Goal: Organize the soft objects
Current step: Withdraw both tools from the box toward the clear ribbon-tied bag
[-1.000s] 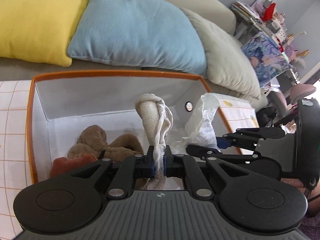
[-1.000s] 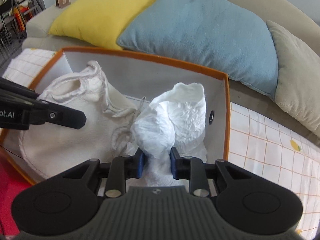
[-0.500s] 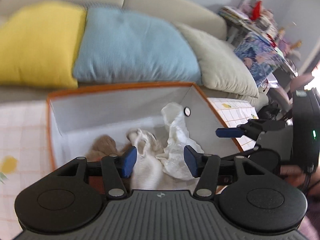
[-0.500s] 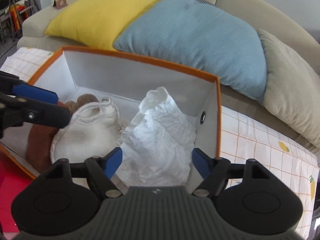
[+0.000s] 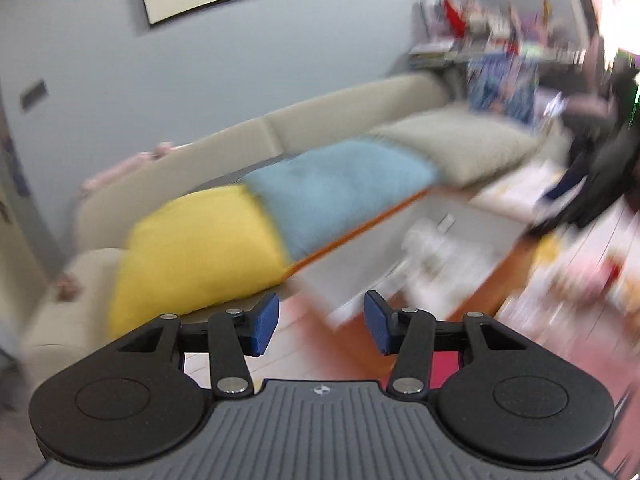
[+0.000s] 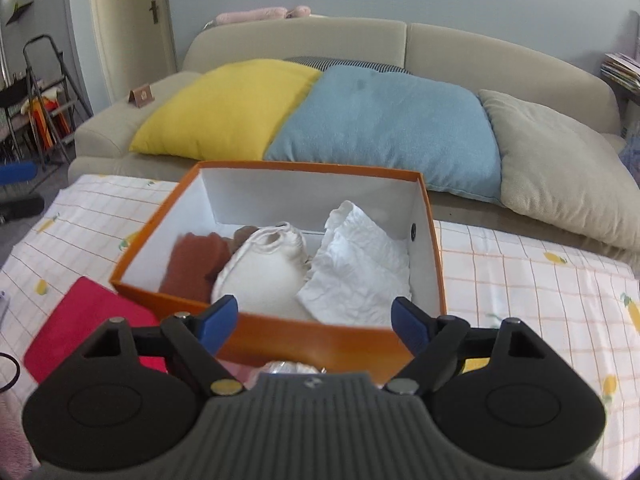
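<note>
Both the left tongs point(image 5: 318, 328) and the right tongs point(image 6: 314, 325) are seen empty; the left are closing, the right opening. A brown cloth point(image 6: 192, 266), cream cloth point(image 6: 260, 270) and white cloth point(image 6: 360, 270) are held in the box point(image 6: 312, 340).

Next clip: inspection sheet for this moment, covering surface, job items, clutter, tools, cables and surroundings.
Surface: checked tablecloth with lemon print.
Job's things: orange box holding a white crumpled cloth, a cream cloth bag and a rust-brown cloth; a brown plush item behind them is mostly hidden.
Clutter: red flat item beside the box; something pale under the right tool, unclear.
Tools: left tool jaws closing, nothing between them; right tool jaws opening, nothing between them.
Cables: nothing seen.
Surroundings: beige sofa with yellow cushion, blue cushion and beige cushion; stepladder.
</note>
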`<state>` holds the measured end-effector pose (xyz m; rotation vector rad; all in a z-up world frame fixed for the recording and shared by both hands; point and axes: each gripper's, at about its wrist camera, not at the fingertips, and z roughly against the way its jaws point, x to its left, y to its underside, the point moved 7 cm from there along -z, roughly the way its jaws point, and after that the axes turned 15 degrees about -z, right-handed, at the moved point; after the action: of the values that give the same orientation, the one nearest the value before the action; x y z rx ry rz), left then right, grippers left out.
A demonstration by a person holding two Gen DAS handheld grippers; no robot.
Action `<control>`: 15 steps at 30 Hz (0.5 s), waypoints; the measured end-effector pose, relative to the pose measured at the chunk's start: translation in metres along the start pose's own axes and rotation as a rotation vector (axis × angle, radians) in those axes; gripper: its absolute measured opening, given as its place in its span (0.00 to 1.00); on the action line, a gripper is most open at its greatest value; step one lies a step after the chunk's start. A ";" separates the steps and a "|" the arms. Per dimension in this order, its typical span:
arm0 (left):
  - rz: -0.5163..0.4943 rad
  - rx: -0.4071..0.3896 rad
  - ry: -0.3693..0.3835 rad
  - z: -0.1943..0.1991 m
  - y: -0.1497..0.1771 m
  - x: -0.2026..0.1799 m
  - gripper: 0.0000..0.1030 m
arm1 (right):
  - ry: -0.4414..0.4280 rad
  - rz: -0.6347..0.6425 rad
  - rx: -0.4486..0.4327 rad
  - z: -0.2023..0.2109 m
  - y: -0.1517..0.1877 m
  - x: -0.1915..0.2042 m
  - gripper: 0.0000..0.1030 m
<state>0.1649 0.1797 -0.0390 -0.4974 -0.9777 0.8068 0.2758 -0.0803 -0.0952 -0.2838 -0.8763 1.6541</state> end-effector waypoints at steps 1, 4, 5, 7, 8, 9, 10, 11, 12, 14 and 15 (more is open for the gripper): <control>-0.028 0.030 -0.021 0.003 0.019 0.002 0.56 | -0.001 -0.015 -0.005 0.008 0.007 0.000 0.82; -0.155 0.151 -0.090 0.009 0.086 0.004 0.53 | 0.020 -0.044 -0.013 0.026 0.026 -0.001 0.82; -0.186 0.195 -0.107 0.009 0.109 0.006 0.52 | 0.031 -0.049 -0.011 0.031 0.033 -0.002 0.82; -0.206 0.268 -0.153 0.010 0.150 0.015 0.50 | 0.050 -0.061 -0.006 0.039 0.044 -0.003 0.82; -0.204 0.302 -0.180 0.010 0.167 0.020 0.50 | 0.055 -0.064 0.000 0.042 0.048 -0.003 0.82; -0.186 0.330 -0.197 0.011 0.184 0.026 0.50 | 0.064 -0.066 0.007 0.045 0.052 -0.002 0.82; -0.165 0.353 -0.204 0.012 0.198 0.032 0.50 | 0.073 -0.065 0.012 0.046 0.055 -0.001 0.82; -0.149 0.378 -0.213 0.012 0.210 0.036 0.49 | 0.080 -0.061 0.017 0.048 0.056 0.000 0.82; -0.141 0.395 -0.225 0.012 0.220 0.040 0.49 | 0.088 -0.056 0.018 0.049 0.058 0.002 0.82; -0.151 0.412 -0.250 0.012 0.230 0.045 0.49 | 0.102 -0.050 0.013 0.051 0.057 0.004 0.82; -0.153 0.414 -0.261 0.014 0.238 0.048 0.49 | 0.105 -0.047 0.007 0.053 0.056 0.006 0.82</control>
<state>0.0791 0.3643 -0.1722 0.0417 -1.0382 0.9206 0.2006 -0.0975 -0.0949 -0.3398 -0.7930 1.5844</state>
